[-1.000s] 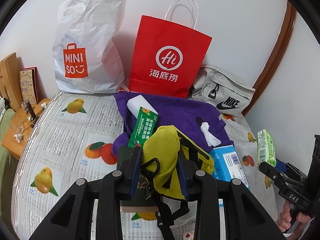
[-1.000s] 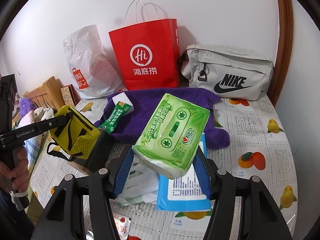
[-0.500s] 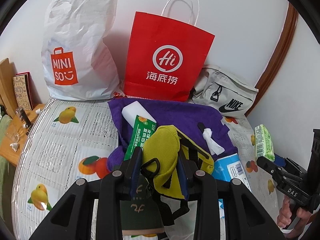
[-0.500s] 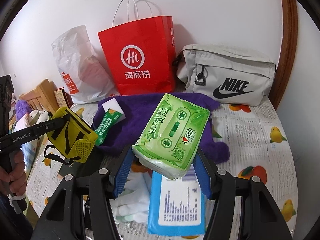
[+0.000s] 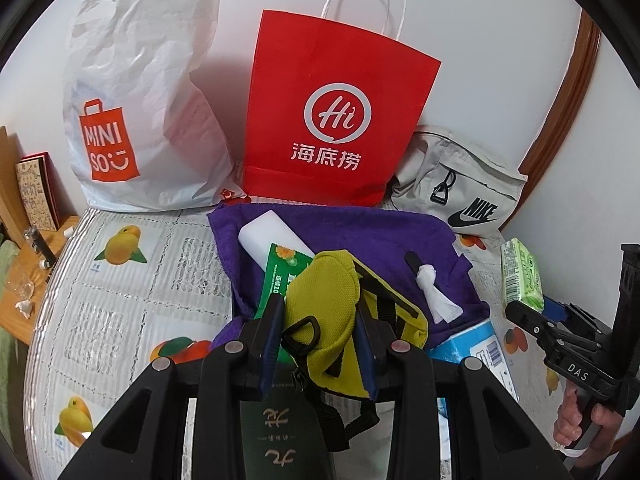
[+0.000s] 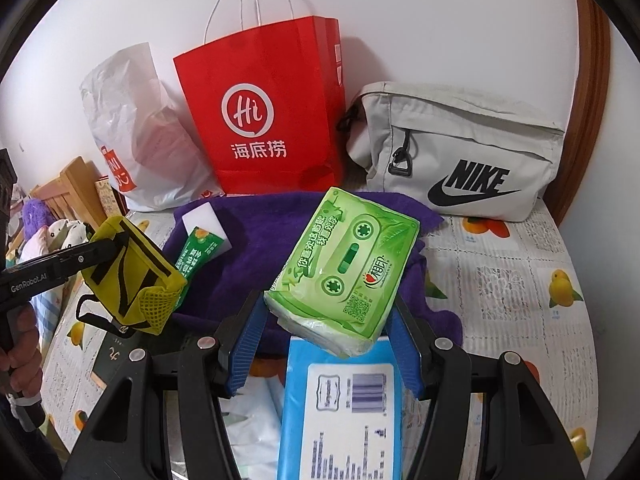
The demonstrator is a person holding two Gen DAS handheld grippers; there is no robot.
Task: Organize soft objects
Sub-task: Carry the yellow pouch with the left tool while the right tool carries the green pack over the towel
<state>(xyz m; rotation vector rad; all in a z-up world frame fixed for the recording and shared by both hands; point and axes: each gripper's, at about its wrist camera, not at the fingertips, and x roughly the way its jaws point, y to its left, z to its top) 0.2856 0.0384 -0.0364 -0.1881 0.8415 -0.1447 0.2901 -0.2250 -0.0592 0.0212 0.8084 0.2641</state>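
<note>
Yellow pouch (image 5: 324, 312): mesh fabric with black straps, bunched, held off the surface between the left claw's (image 5: 318, 336) pads, straps dangling below.
Green tissue pack (image 6: 346, 270): soft plastic wrap printed with a cassette design, tilted, clamped at its lower end by the right claw (image 6: 328, 340), above the purple towel (image 6: 260, 248).

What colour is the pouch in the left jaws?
Yellow pouch with black straps, clearest in the right wrist view.
</note>
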